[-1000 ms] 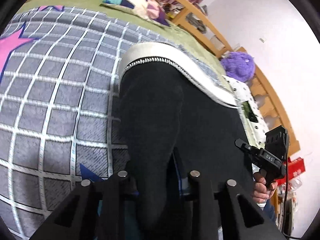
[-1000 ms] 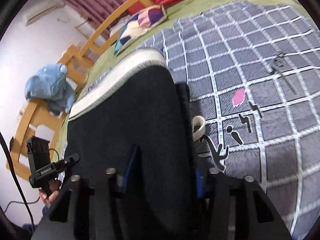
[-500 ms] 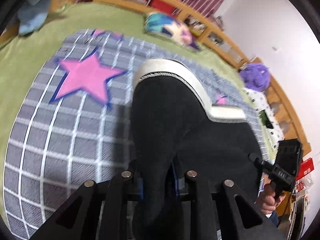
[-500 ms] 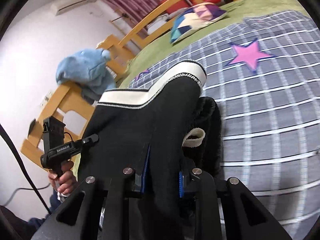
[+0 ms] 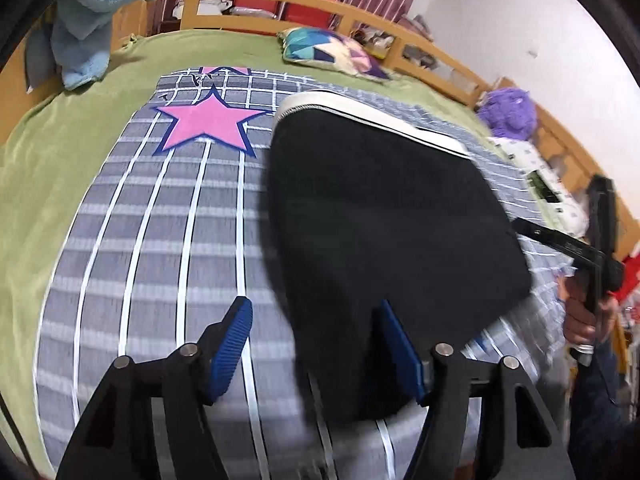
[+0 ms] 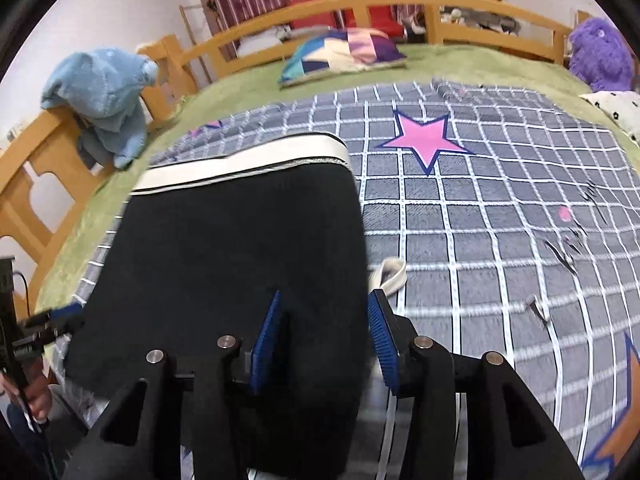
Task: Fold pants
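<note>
Lying on the checked blanket, black pants sit between both released grippers' just-opened jaws — pillow beyond.

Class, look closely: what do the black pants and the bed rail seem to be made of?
Black pants: probably a soft, matte knit or fleece, as the surface shows no sheen; the cream waistband looks ribbed, likely elastic.
Bed rail: apparently wood with a smooth, honey-coloured finish.

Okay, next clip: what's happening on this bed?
A person with a handheld gripper in each hand is folding black pants on a checked blanket. The pants lie folded, white waistband at the far end. Both jaws have just been opening: the left gripper and the right gripper each still straddle a near corner, pads clear of the cloth.
</note>
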Tool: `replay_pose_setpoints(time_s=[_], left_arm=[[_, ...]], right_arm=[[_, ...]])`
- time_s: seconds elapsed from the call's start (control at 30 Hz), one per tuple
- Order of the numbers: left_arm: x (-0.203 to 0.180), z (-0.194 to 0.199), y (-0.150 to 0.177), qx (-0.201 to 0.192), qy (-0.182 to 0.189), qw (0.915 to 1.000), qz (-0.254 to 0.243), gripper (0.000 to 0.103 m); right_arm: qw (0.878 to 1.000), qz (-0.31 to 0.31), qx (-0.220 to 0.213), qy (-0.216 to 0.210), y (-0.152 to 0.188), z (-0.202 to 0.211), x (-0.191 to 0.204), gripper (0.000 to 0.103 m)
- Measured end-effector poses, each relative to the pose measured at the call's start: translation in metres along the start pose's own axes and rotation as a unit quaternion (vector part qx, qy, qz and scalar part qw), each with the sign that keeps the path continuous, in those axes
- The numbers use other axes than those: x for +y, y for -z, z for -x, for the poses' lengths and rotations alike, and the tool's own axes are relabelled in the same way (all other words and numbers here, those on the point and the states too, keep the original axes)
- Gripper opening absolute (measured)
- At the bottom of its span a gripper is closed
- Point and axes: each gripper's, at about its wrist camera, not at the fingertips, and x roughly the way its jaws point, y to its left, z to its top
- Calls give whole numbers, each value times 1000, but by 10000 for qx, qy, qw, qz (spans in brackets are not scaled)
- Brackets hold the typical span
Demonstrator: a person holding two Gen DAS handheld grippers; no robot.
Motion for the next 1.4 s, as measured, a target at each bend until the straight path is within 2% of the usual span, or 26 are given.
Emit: replay_pose_setpoints(time_s=[0.07, 0.13, 0.23, 0.3, 0.37, 0.43, 0.5, 0.57, 0.6, 0.63, 0.67, 0.73, 0.77, 0.8, 0.83, 0.87, 0.93, 1.0, 1.1, 1.17, 1.27, 1.4], left_arm=[[-3, 10, 22, 66, 353, 9994, -16, 67], [-10, 11, 38, 72, 242, 9996, -106, 67], [-23, -1, 47, 30, -236, 9995, -201, 67], [-33, -11, 43, -175, -619, 9978, -169, 67], [-43, -24, 38, -383, -1301, 9904, -271, 69], [-51, -36, 37, -578, -1704, 9834, -246, 69], [-59, -44, 39, -746, -1901, 9789, -47, 69], [-68, -46, 36, -968, -2144, 9718, -136, 67], [-68, -44, 35, -1072, -2130, 9710, -181, 65], [-66, -41, 35, -1140, -2022, 9725, -191, 50], [-63, -35, 36, -1179, -1851, 9754, -200, 28], [-59, -20, 40, -1399, -1893, 9714, -301, 23], [-52, -15, 41, -1415, -1956, 9699, -307, 23], [-43, -15, 42, -1244, -1861, 9745, -170, 23], [-34, -18, 43, -1001, -1694, 9804, 35, 23], [-27, -21, 42, -851, -1566, 9838, 181, 25], [-22, -14, 44, -718, -1438, 9866, 275, 28], [-20, 3, 47, -574, -1040, 9925, 277, 33], [-19, 33, 52, -758, -553, 9954, 197, 47], [-21, 51, 51, -1026, -433, 9937, 150, 60], [-30, 57, 30, -1256, -511, 9907, 110, 64], [-42, 21, -18, -1167, -575, 9915, -97, 64]], right_arm=[[9999, -107, -78, -8, 14, 16, -5, 47], [9992, -322, -216, -15, 30, 30, -9, 49], [9980, -549, -293, -50, 52, 42, -13, 49], [9977, -614, -284, -13, 63, 45, -11, 49], [9976, -632, -271, 60, 71, 44, -6, 49], [9974, -682, -235, 37, 76, 43, -2, 49], [9969, -726, -276, -75, 80, 44, 3, 49], [9971, -670, -353, -22, 80, 44, 9, 49], [9972, -614, -433, 38, 79, 45, 13, 49], [9970, -554, -536, 35, 78, 46, 17, 49], [9967, -476, -650, -30, 77, 46, 21, 49], [9968, -287, -747, 82, 74, 41, 26, 49], [9970, -149, -659, 372, 73, 32, 27, 49], [9972, -86, -440, 599, 71, 20, 26, 49], [9978, -82, -239, 605, 72, 11, 25, 48], [9990, -151, -84, 411, 75, 3, 21, 48], [9994, -177, -111, 280, 78, 2, 18, 48], [9993, -24, -158, 330, 76, 10, 18, 49], [9989, -28, -392, 242, 70, 24, 17, 49], [9986, 80, -498, 166, 65, 30, 20, 49], [9969, 241, -741, 99, 57, 34, 28, 50], [9959, 415, -807, -1, 52, 20, 36, 50]])
